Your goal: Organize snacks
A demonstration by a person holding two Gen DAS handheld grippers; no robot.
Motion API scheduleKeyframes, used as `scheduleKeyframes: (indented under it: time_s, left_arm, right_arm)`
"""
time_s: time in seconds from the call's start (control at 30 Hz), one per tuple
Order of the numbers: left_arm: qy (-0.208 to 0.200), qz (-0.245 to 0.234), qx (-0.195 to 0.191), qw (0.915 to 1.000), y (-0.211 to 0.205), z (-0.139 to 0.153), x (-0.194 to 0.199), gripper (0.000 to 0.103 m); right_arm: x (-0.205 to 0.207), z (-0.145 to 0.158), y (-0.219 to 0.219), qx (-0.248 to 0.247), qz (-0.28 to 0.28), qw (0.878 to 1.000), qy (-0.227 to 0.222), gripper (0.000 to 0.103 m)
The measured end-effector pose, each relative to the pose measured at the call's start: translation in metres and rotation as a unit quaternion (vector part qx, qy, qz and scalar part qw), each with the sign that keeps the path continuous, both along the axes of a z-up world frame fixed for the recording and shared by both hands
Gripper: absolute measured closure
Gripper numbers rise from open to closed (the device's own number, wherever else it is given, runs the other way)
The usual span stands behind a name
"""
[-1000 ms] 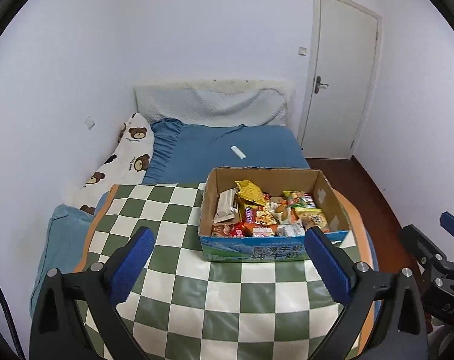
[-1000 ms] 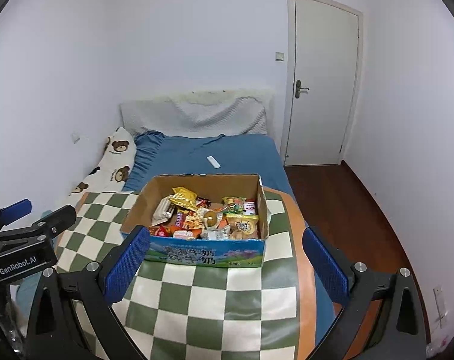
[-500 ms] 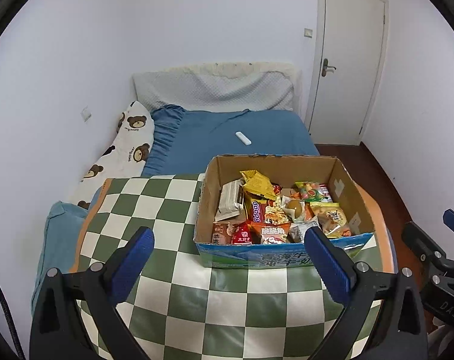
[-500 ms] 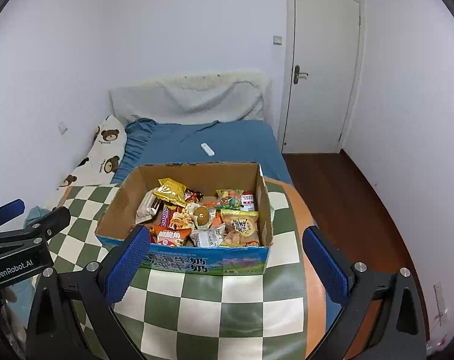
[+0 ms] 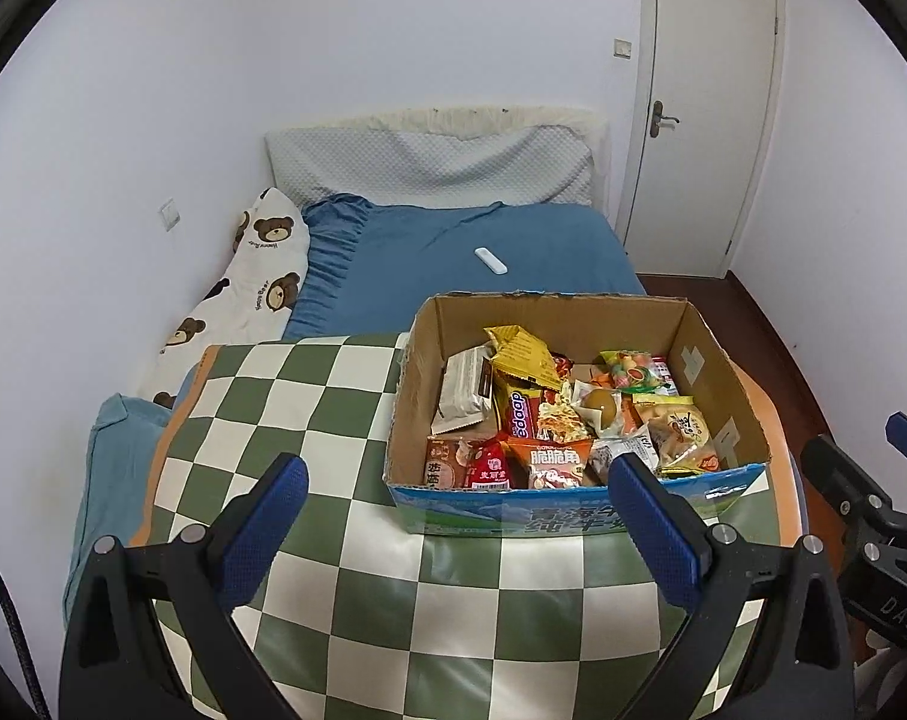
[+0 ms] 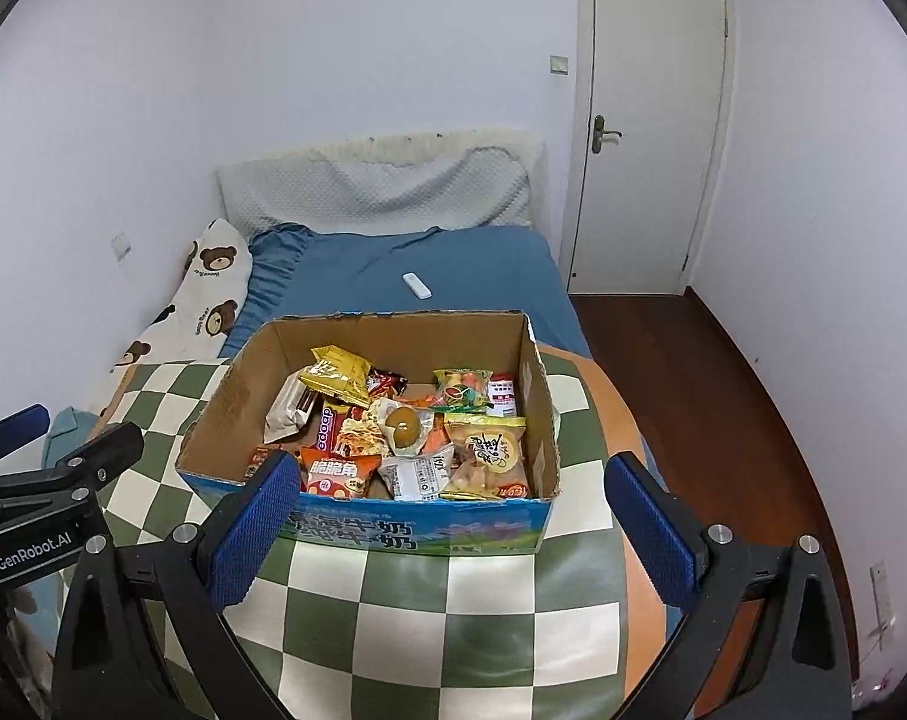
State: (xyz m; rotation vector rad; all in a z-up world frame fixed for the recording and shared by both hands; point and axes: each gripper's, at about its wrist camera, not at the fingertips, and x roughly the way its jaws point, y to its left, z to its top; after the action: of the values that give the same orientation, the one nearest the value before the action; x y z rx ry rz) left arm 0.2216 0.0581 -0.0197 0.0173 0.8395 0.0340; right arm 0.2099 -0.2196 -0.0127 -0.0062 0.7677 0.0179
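Note:
An open cardboard box [image 5: 717,360] with a blue printed front stands on a green-and-white checkered cloth [image 5: 309,396]; it also shows in the right wrist view [image 6: 225,396]. It is full of several snack packets: a yellow bag [image 5: 522,354], a red "dappe" bar [image 5: 520,414], an orange bag [image 6: 336,471], a round-cake packet [image 6: 489,453]. My left gripper [image 5: 453,516] is open and empty, just short of the box front. My right gripper [image 6: 450,516] is open and empty, at the box's front edge.
A bed with a blue sheet [image 5: 453,258] lies behind the cloth, with a white remote [image 5: 490,260], a bear-print pillow [image 5: 255,276] and a grey headboard pad [image 5: 429,162]. A white door [image 6: 651,138] and wooden floor [image 6: 693,372] are on the right.
Both grippers have moved forward toward the box, which looks larger and nearer now. Both stay open and empty.

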Motion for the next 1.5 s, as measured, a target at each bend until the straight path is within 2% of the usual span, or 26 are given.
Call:
scheduleKeyframes:
  time_s: [1.5]
  left_arm:
    - [-0.003, -0.009, 0.001, 1.0, -0.003, 0.004, -0.01, 0.0]
  right_arm:
    - [-0.004, 0.0, -0.006, 0.018, 0.006, 1.0, 0.011, 0.0]
